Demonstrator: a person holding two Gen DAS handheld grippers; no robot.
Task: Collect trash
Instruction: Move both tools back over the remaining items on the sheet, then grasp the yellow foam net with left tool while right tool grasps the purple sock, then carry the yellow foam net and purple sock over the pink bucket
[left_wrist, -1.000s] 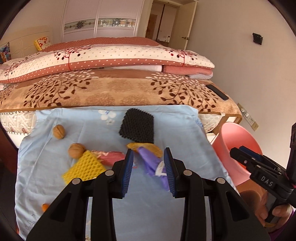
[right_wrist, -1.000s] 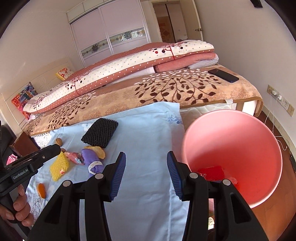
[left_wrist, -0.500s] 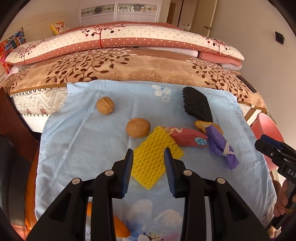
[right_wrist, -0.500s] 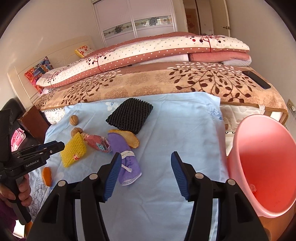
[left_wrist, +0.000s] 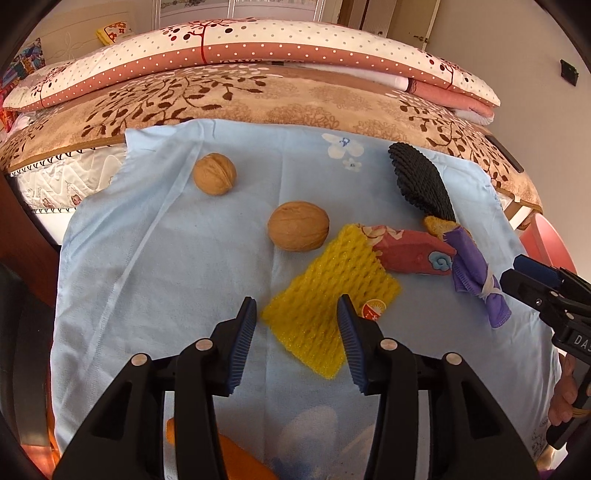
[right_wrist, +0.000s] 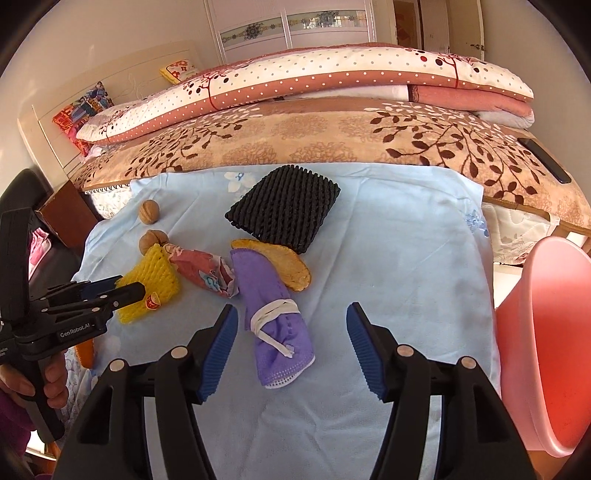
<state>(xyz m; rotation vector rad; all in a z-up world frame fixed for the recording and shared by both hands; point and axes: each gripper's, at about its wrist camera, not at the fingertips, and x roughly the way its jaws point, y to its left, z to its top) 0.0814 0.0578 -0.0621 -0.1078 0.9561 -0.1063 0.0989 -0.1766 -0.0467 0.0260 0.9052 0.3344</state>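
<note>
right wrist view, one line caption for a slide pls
Open right gripper poised over a rolled purple cloth on the blue sheet, pink bin alongside.

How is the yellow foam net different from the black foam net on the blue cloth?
The yellow foam net is bright yellow and carries a small red sticker; the black foam net is black, with no sticker showing. The yellow one lies nearer the walnuts, the black one nearer the bed. Both lie flat, mesh-textured and roughly square.
</note>
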